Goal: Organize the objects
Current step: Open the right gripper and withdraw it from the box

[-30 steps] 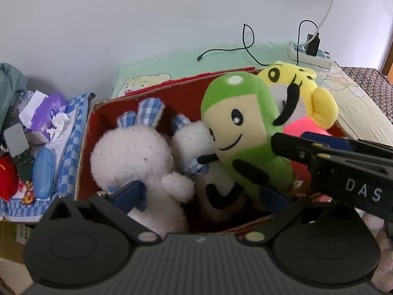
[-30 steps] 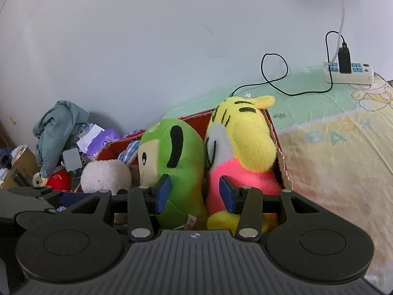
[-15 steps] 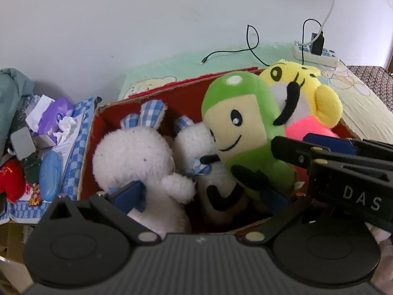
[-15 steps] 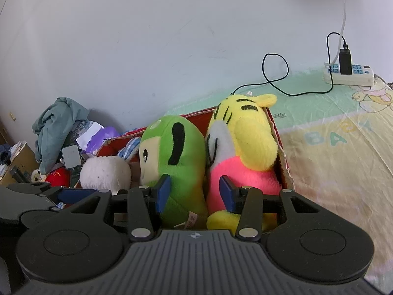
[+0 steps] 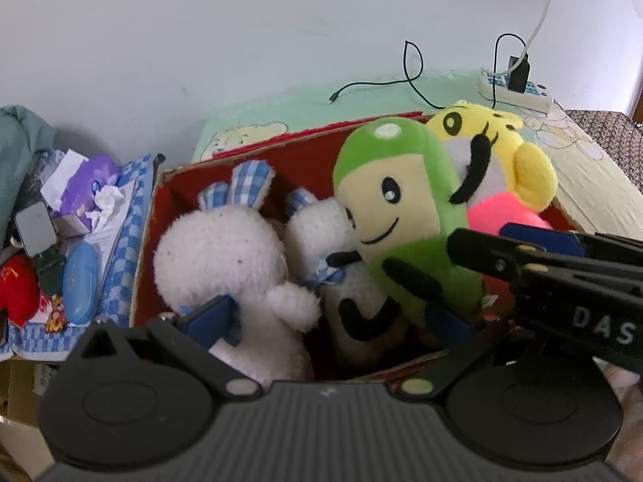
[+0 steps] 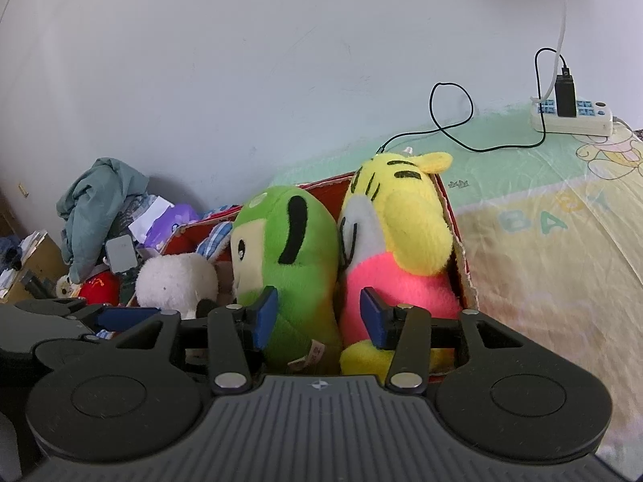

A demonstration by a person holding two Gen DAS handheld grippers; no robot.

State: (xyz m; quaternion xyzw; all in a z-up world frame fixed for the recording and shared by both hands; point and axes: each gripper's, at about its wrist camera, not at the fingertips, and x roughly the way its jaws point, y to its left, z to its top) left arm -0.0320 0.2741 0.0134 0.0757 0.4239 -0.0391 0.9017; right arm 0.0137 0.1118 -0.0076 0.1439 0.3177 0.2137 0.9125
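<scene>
A red-lined cardboard box (image 5: 160, 217) holds a white rabbit plush (image 5: 221, 257) with blue checked ears, a second white plush (image 5: 321, 221), a green plush (image 5: 398, 209) and a yellow tiger plush (image 5: 530, 172) with a pink body. My left gripper (image 5: 329, 317) is open wide over the box's near side, with the rabbit and the second white plush between its fingers. My right gripper (image 6: 319, 317) reaches in from the right, and its jaws are opening. One blue pad lies by the green plush (image 6: 297, 257), the other by the tiger's pink body (image 6: 402, 285).
The box rests on a pale green and yellow bedsheet (image 6: 542, 241). A power strip (image 6: 570, 114) with a black cable lies by the wall. Left of the box are a tissue pack (image 5: 88, 188), a blue case (image 5: 80, 281), a red toy (image 5: 18, 293) and grey clothing (image 6: 100, 201).
The right gripper's jaws have spread slightly apart. Both hands and the plush toys stay where they were.
</scene>
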